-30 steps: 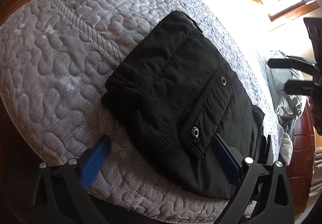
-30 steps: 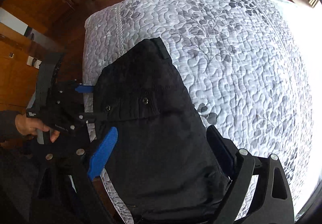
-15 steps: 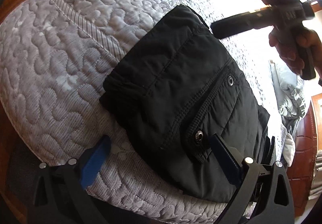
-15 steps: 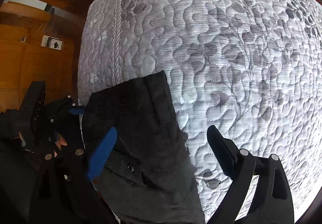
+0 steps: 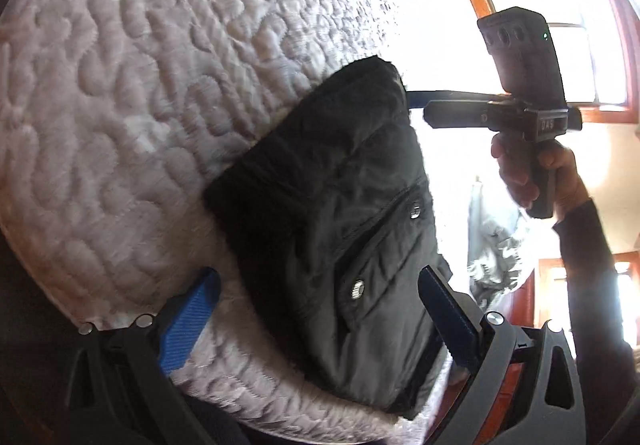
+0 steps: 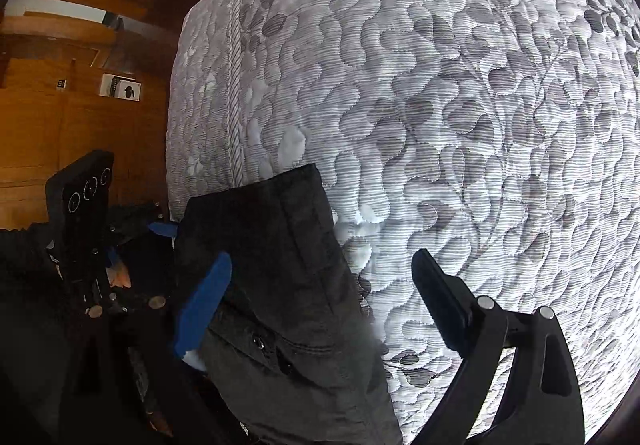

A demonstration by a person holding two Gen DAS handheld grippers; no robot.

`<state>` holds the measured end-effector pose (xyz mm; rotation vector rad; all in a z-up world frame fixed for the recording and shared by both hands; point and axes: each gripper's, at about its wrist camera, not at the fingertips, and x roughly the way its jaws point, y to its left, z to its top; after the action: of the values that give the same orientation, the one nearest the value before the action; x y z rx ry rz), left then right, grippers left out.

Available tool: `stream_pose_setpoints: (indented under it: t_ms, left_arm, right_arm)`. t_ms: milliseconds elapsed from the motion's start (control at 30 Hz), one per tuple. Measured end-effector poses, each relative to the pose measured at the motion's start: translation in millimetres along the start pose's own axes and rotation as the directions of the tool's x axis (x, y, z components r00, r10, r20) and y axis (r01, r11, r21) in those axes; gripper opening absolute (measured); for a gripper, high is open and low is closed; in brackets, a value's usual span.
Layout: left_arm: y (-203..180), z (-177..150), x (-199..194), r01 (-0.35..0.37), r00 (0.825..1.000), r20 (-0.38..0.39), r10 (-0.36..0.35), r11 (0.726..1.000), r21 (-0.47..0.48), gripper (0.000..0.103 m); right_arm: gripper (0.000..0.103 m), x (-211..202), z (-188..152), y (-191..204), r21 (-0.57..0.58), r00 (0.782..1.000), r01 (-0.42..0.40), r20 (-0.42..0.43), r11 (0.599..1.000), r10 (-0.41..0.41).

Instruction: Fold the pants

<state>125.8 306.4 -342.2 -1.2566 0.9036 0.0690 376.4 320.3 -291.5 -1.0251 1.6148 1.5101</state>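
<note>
Both grippers have pulled back and risen since a second ago; left gripper (image 5: 316, 319) and right gripper (image 6: 320, 297) hang wide open, holding nothing. Pants (image 5: 340, 229) lie folded compact near the mattress (image 6: 460, 85) corner, so folding looks done. Only left view shows the person's hand (image 5: 532, 173); right view shows bare quilting beyond.

Bedroom, quilted mattress (image 6: 460, 105), wooden floor (image 6: 60, 117)

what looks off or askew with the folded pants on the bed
Nothing stands out. The black pants lie folded in a compact bundle near the mattress corner, pocket snaps up, with some edges uneven. Both hand-held grippers are open and hold nothing.
</note>
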Motion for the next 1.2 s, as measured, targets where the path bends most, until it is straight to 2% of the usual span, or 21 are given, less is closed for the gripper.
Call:
stream_pose_setpoints:
  t_ms: [200, 300, 333, 400, 500, 667, 767, 800, 833, 867, 900, 967, 1000, 1200]
  left_arm:
    - [1, 8, 15, 0.009, 1.000, -0.005, -0.009, 0.999, -0.054, 0.098]
    - [13, 9, 8, 0.012, 1.000, 0.007, -0.011, 0.994, -0.110, 0.087]
    - [16, 10, 7, 0.015, 1.000, 0.008, -0.014, 0.992, -0.123, 0.087]
    - [12, 11, 12, -0.010, 1.000, 0.003, 0.010, 0.994, -0.110, 0.088]
    - [4, 11, 23, -0.011, 1.000, 0.009, 0.012, 0.996, -0.085, 0.100]
    - [3, 12, 25, -0.005, 1.000, 0.017, 0.006, 0.996, -0.091, 0.098]
    - [15, 11, 7, -0.032, 0.999, 0.021, 0.033, 0.996, -0.085, 0.079]
    - [20, 11, 2, -0.041, 0.999, 0.020, 0.043, 0.995, -0.092, 0.065]
    - [24, 11, -2, -0.039, 0.999, 0.018, 0.041, 0.994, -0.105, 0.058]
    - [28, 11, -4, -0.035, 0.999, 0.017, 0.038, 0.992, -0.118, 0.053]
    - [32, 11, -6, -0.031, 0.999, 0.017, 0.033, 0.991, -0.127, 0.048]
    - [36, 10, -11, -0.018, 1.000, 0.021, 0.021, 0.991, -0.136, 0.040]
    - [36, 10, -12, -0.011, 1.000, 0.026, 0.014, 0.992, -0.130, 0.035]
    - [27, 11, -16, -0.007, 0.999, 0.040, 0.010, 0.996, -0.091, 0.029]
  right_arm:
    - [0.091, 8, 5, 2, -0.002, 1.000, -0.028, -0.007, 1.000, 0.028]
    - [0.091, 13, 10, 2, -0.001, 0.999, -0.040, -0.012, 0.999, 0.040]
    - [0.091, 15, 12, 1, -0.002, 0.999, -0.045, -0.016, 0.999, 0.045]
    - [0.092, 20, 17, 0, 0.001, 0.997, -0.068, -0.024, 0.998, 0.068]
    - [0.092, 31, 25, 1, -0.001, 0.995, -0.090, -0.046, 0.996, 0.090]
    - [0.093, 50, 36, 7, -0.021, 0.989, -0.101, -0.107, 0.995, 0.098]
    - [0.094, 54, 42, 6, -0.015, 0.987, -0.110, -0.121, 0.994, 0.108]
    - [0.094, 54, 43, 6, -0.011, 0.985, -0.116, -0.126, 0.993, 0.114]
    - [0.094, 53, 44, 5, -0.009, 0.984, -0.122, -0.130, 0.992, 0.120]
    - [0.094, 52, 47, 5, -0.007, 0.984, -0.128, -0.130, 0.992, 0.126]
    - [0.091, 50, 48, 4, -0.009, 0.984, -0.129, -0.125, 0.992, 0.127]
    - [0.067, 47, 49, 2, -0.005, 0.982, -0.146, -0.124, 0.989, 0.144]
    - [0.043, 46, 49, 1, -0.001, 0.979, -0.160, -0.128, 0.987, 0.158]
    - [0.031, 43, 50, 11, -0.032, 0.985, -0.125, -0.127, 0.992, 0.120]
